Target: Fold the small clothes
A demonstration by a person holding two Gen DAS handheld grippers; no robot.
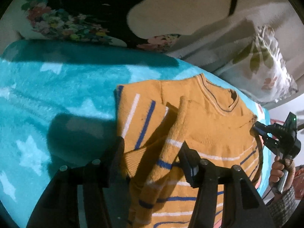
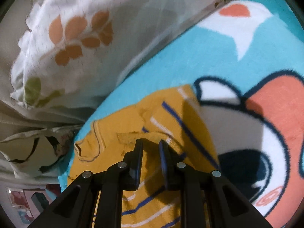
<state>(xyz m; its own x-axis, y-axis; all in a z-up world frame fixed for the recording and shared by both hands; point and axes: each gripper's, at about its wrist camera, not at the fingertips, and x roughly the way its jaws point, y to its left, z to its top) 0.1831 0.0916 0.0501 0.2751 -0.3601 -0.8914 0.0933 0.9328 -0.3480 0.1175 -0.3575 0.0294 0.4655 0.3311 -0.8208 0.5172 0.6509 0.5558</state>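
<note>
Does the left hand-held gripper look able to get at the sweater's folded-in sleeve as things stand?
Probably yes: the left hand-held gripper is open, the sleeve lies between its fingers, and nothing covers it.

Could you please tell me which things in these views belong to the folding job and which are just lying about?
Part of the job:
- mustard striped sweater
- left gripper, fingers apart over the sleeve
- right gripper, by the sweater's right shoulder
- turquoise blanket, the work surface

Just lying about:
- leaf-print pillow
- floral fabric
</note>
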